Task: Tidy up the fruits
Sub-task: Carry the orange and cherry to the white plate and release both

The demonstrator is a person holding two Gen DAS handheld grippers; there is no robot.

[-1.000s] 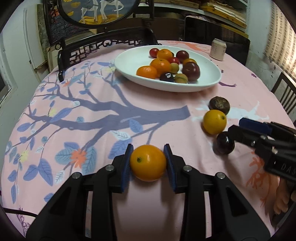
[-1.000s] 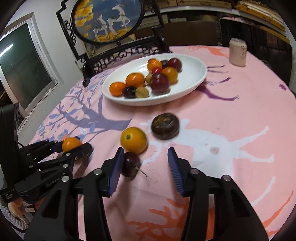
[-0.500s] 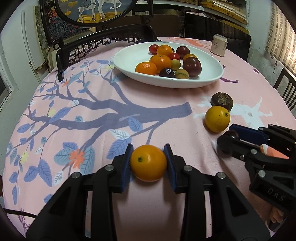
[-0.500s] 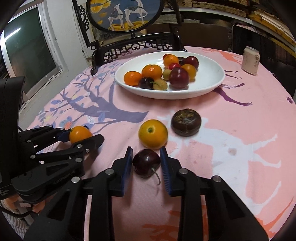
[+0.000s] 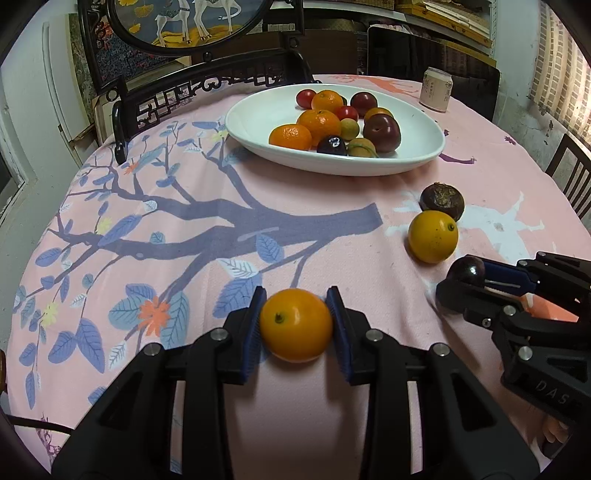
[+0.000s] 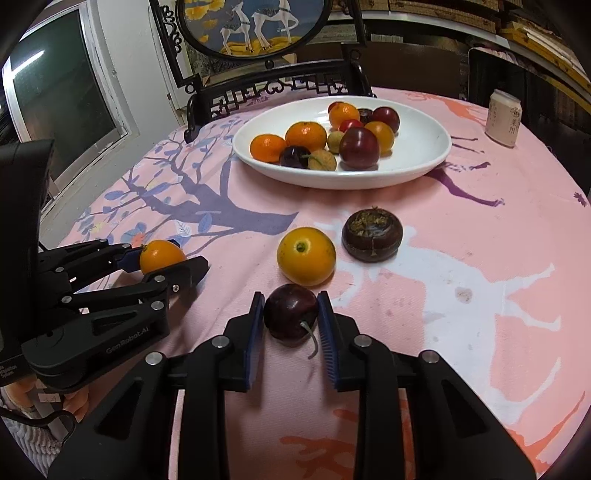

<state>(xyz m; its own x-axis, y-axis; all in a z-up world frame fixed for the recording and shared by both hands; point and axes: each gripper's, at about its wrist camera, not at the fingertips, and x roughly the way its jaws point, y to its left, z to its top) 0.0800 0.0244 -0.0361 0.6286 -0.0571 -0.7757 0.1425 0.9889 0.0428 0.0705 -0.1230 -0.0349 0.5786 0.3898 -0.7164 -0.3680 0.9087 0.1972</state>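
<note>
My left gripper (image 5: 295, 325) is shut on a small orange (image 5: 295, 325), held just above the pink cloth; it also shows in the right wrist view (image 6: 162, 256). My right gripper (image 6: 291, 317) is shut on a dark cherry (image 6: 290, 315) with a stem; the cherry shows in the left wrist view (image 5: 467, 270). A yellow-orange fruit (image 6: 306, 255) and a dark brown mangosteen (image 6: 372, 234) lie on the cloth just beyond the cherry. A white oval bowl (image 6: 417, 147) farther back holds several oranges, plums and small fruits.
A pale drink can (image 6: 504, 118) stands at the back right of the round table. A dark carved chair back (image 6: 273, 88) with a framed deer picture (image 6: 251, 26) stands behind the bowl. A window (image 6: 62, 103) is at the left.
My right gripper closed on the cherry and has lifted it slightly. Both grippers moved a little toward the bowl; the left one still holds its orange.
</note>
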